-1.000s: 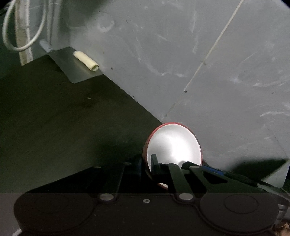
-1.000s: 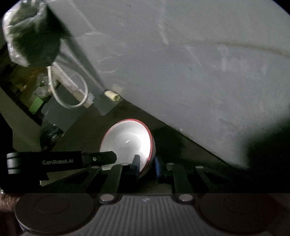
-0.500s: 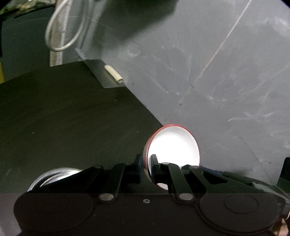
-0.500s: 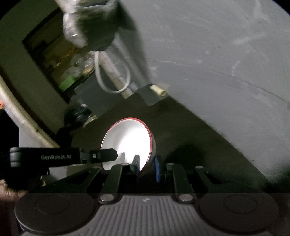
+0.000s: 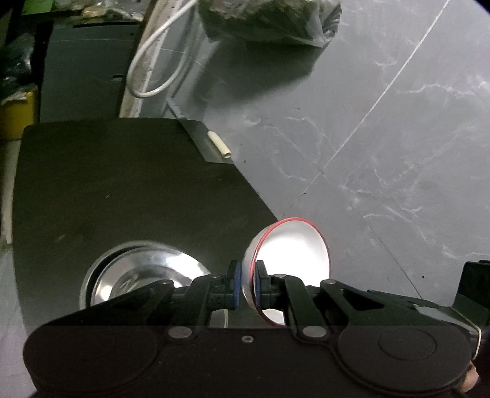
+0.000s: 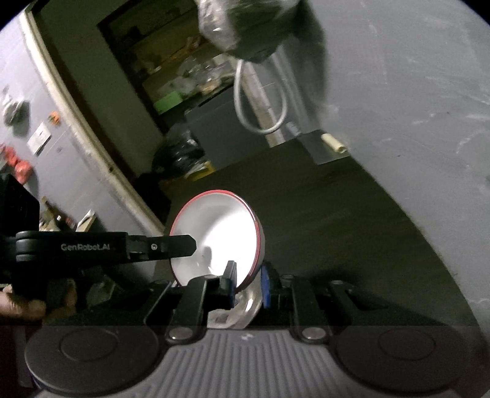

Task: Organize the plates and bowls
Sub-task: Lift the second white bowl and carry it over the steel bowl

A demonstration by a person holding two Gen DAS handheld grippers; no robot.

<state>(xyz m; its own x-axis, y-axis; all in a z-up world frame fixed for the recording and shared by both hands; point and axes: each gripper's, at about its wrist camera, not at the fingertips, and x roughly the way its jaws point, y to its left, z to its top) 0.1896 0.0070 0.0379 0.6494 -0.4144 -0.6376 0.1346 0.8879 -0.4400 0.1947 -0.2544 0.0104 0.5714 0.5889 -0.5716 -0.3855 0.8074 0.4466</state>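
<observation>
A white bowl with a red rim (image 5: 294, 254) hangs tilted above the black table (image 5: 122, 183), its opening turned sideways. My left gripper (image 5: 246, 275) is shut on its rim, blue pads on either side of the wall. In the right wrist view the same kind of bowl (image 6: 214, 232) is clamped at its lower rim by my right gripper (image 6: 248, 275), also shut. There the left gripper (image 6: 186, 245) comes in from the left and ends at the bowl's left rim. A shiny steel bowl (image 5: 144, 275) rests on the table below and to the left.
A grey wall (image 5: 367, 122) borders the table on the right. A filled plastic bag (image 5: 269, 18) and a white cable loop (image 5: 147, 76) hang at the far end. A small cream roll (image 5: 219, 144) lies by the wall. Cluttered shelves (image 6: 183, 76) stand beyond.
Both grippers rose and rolled with the red-rimmed bowl still gripped. The steel bowl came into the left wrist view, and the bag and shelves came into sight.
</observation>
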